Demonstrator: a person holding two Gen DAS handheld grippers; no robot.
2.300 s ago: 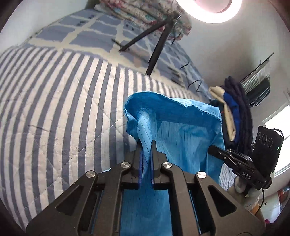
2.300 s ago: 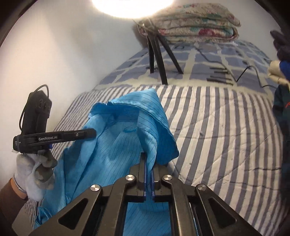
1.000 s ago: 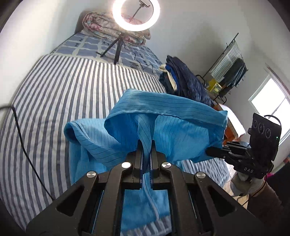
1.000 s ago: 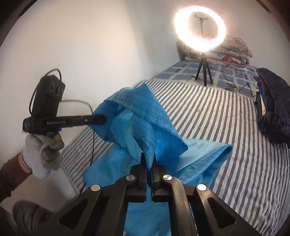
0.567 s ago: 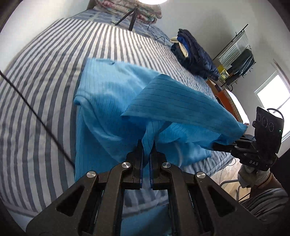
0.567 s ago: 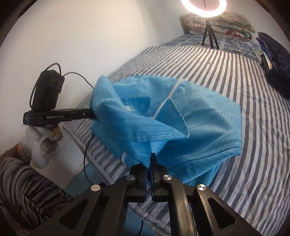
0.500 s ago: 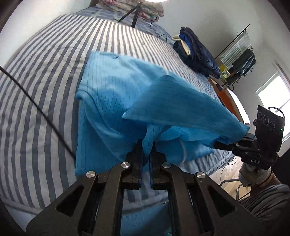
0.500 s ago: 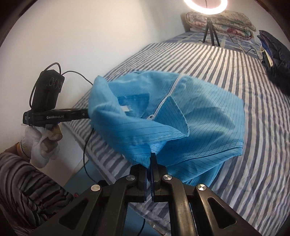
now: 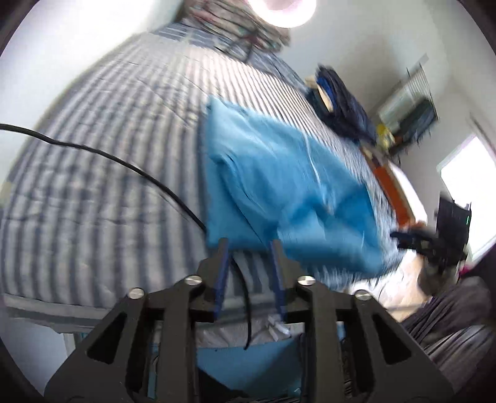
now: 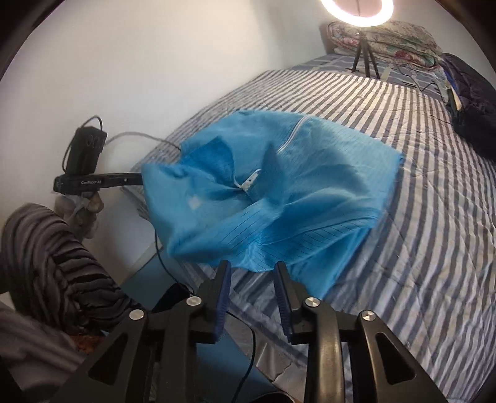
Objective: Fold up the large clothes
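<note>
A large blue pinstriped garment (image 9: 279, 186) with a white zip lies crumpled and partly doubled over on the striped bed cover (image 10: 434, 217), near the bed's front edge. My left gripper (image 9: 249, 248) has its jaws opening, and the garment's near hem sits just beyond the tips, not pinched. In the right wrist view the garment (image 10: 294, 186) billows. The right gripper (image 10: 252, 269) is also opening, with nothing pressed between its blue pads. Each gripper shows in the other's view: the left gripper (image 10: 136, 179) at the cloth's left edge, the right gripper (image 9: 415, 238) blurred.
A ring light (image 10: 356, 12) on a tripod and folded quilts (image 10: 387, 34) stand at the bed's far end. A dark clothes pile (image 10: 471, 102) lies at the far right. A black cable (image 9: 124, 161) crosses the cover. The person's striped sleeve (image 10: 46, 263) is at lower left.
Both grippers were shut on the lifted garment; now both have opened and let it go. The garment has dropped onto the bed. Both hands have sunk and drawn back toward the bed's front edge.
</note>
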